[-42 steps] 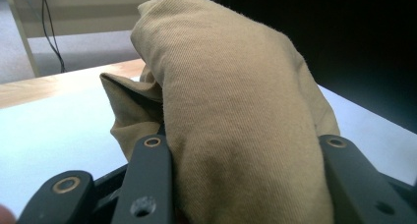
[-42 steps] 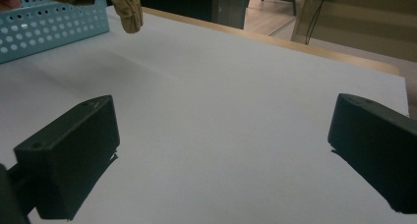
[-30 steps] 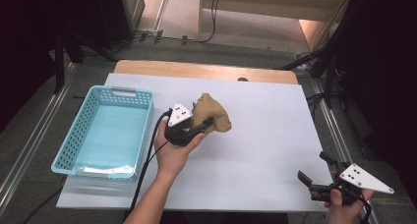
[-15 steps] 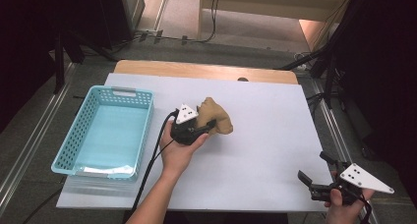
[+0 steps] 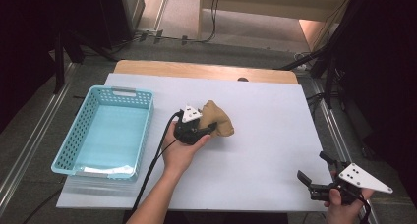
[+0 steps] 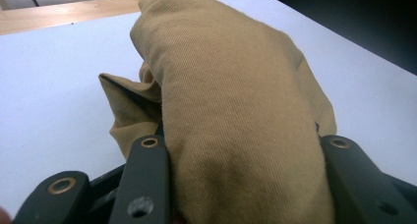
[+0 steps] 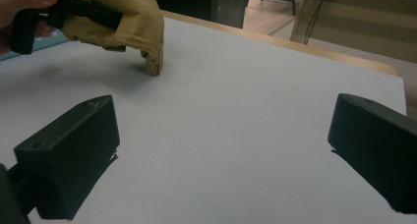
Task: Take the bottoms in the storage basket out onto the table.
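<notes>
Since the left gripper [image 5: 209, 129] is already clamped on the tan cloth [image 5: 220, 121] mid-table, with the bundle's length running up and away past its jaws, the teal basket [image 5: 142, 126] lies just off to its left, so that hand's way nearer than the wide-open right gripper [image 5: 314, 172].

Tan cloth [image 6: 236, 116] matt twill weave, basket [image 5: 78, 140] glossy perforated light-blue plastic, counter [image 5: 275, 135] smooth matt white with bare wood edge, jaws matt black plastic.
</notes>
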Motion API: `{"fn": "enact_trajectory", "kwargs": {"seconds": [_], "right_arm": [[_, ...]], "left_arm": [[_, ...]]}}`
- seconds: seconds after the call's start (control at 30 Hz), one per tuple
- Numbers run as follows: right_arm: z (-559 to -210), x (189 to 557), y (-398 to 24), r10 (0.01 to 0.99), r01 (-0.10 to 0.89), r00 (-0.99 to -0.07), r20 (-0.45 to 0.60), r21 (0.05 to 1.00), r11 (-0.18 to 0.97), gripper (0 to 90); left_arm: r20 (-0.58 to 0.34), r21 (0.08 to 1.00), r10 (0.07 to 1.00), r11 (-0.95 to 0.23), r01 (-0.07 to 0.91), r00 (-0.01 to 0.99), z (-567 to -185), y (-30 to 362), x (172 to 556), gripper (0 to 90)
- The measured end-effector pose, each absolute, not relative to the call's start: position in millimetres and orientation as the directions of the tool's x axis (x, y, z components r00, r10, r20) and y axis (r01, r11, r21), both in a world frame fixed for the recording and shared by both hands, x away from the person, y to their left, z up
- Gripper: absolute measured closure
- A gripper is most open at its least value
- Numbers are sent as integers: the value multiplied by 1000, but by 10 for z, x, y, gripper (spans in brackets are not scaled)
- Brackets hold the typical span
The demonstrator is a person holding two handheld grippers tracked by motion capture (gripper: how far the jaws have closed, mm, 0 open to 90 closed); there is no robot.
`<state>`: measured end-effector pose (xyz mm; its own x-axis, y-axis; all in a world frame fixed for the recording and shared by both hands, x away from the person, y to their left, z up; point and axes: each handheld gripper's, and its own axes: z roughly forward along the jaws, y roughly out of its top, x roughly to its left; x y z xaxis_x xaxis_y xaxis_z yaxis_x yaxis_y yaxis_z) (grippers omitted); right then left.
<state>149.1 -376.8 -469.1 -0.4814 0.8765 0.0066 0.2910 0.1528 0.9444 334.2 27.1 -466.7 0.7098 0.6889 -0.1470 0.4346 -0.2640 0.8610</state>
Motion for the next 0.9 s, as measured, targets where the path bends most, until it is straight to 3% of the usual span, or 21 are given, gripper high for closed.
{"fn": "enact_trajectory", "kwargs": {"seconds": [0.27, 0.43, 0.63, 0.77, 0.9], "right_arm": [[-4696, 1495, -3760, 875, 292, -483, 6, 944, 154, 0], [-4699, 1498, -3757, 875, 293, -484, 7, 943, 155, 0], [-4699, 1495, -3764, 877, 295, -481, 9, 944, 152, 0], [-4695, 1492, -3766, 877, 293, -481, 7, 944, 153, 0], [-4695, 1492, -3766, 877, 292, -481, 6, 944, 153, 0]], "left_arm": [[-126, 866, 666, -288, 409, 736, -4702, 243, 3371, 501], [-143, 858, 664, -286, 426, 734, -4680, 238, 3378, 358], [-150, 855, 662, -286, 432, 735, -4614, 226, 3371, 119], [-159, 864, 657, -269, 426, 737, -4538, 251, 3361, 25], [-158, 871, 655, -260, 417, 739, -4479, 273, 3332, 0]]}}
